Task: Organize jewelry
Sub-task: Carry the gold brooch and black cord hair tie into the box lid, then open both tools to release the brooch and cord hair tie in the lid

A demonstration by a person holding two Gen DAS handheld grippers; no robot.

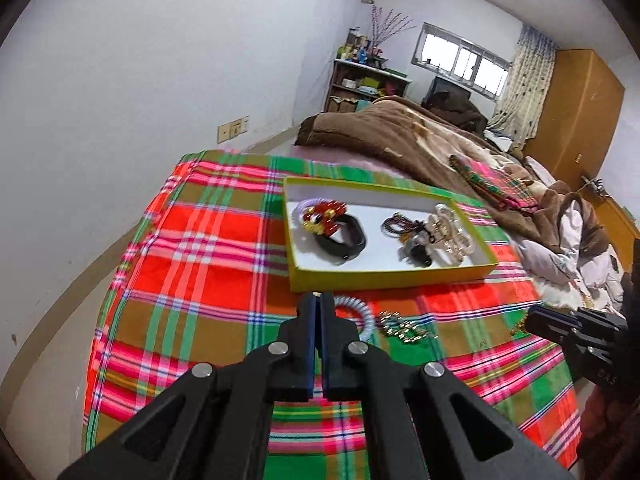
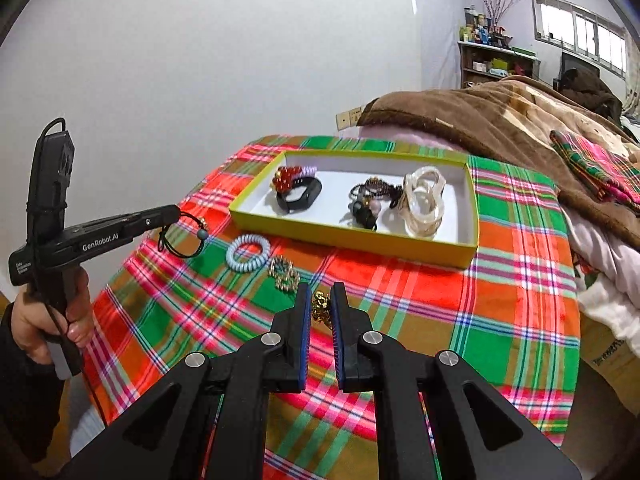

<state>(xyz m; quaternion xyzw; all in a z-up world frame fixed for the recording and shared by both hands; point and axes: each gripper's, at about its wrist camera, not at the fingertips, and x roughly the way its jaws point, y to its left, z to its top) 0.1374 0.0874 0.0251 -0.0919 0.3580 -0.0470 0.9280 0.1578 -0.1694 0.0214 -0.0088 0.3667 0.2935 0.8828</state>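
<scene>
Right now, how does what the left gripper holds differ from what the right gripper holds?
The left gripper pinches a thin black hair tie that dangles in a loop; the right gripper clamps a small gold ornament that sits compact between its pads. Both are off the plaid cloth, outside the yellow-green box.

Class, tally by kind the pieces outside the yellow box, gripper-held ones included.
Spiral hair tie: 1
Black elastic hair tie, in left gripper: 1
Gold beaded ornament: 2, the second in right gripper
Total: 4
</scene>
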